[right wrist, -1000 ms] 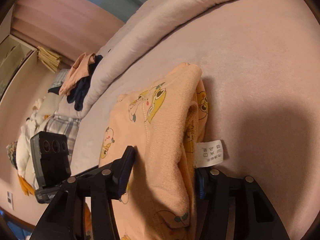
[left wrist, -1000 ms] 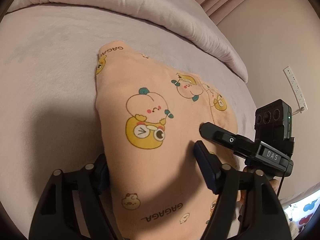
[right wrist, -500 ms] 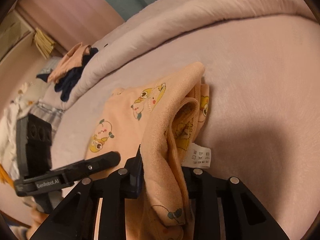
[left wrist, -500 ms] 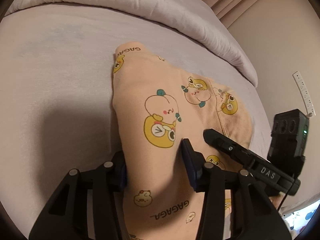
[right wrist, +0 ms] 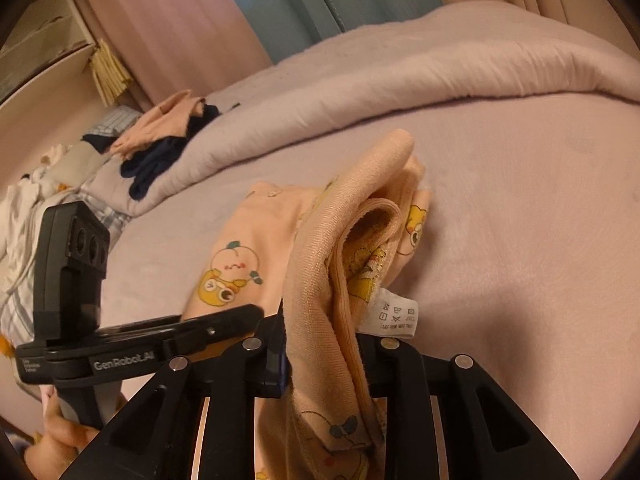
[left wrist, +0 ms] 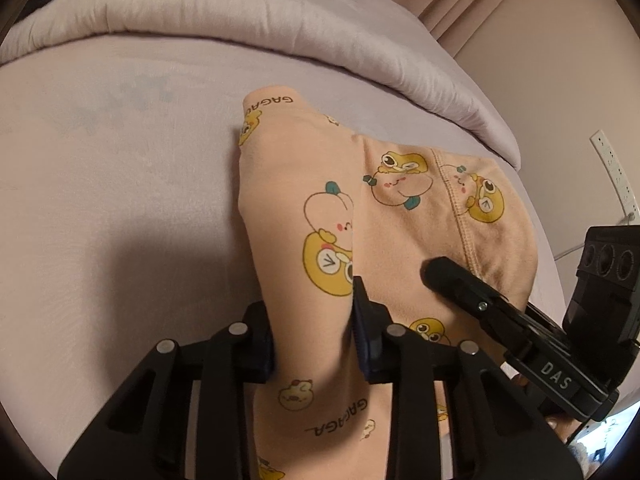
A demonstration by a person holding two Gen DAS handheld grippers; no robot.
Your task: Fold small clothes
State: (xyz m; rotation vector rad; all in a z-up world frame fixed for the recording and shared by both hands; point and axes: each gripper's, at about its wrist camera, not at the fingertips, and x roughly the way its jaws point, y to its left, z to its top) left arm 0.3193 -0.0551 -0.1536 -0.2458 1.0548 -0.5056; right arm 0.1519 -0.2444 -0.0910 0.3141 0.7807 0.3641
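Observation:
A peach garment (left wrist: 400, 216) printed with yellow cartoon ducks lies on the pink bed sheet (left wrist: 100, 160). My left gripper (left wrist: 312, 332) has a raised fold of its near left side between the pads; the jaws are closing and the cloth bunches between them. In the right wrist view the same garment (right wrist: 320, 260) rises off the bed in a thick ridge. My right gripper (right wrist: 324, 356) pinches that ridge, its jaws still closing, beside the white care label (right wrist: 396, 314). The left gripper (right wrist: 224, 320) shows at the lower left.
A rolled lilac duvet (left wrist: 280, 28) runs along the far side of the bed. Several loose clothes (right wrist: 160, 140) are heaped at the far left. A white power strip (left wrist: 616, 172) hangs on the wall to the right. Curtains stand behind the bed.
Both pairs of jaws have drawn in onto the garment's folds. The right gripper has risen and rolled, lifting its edge of the cloth off the bed.

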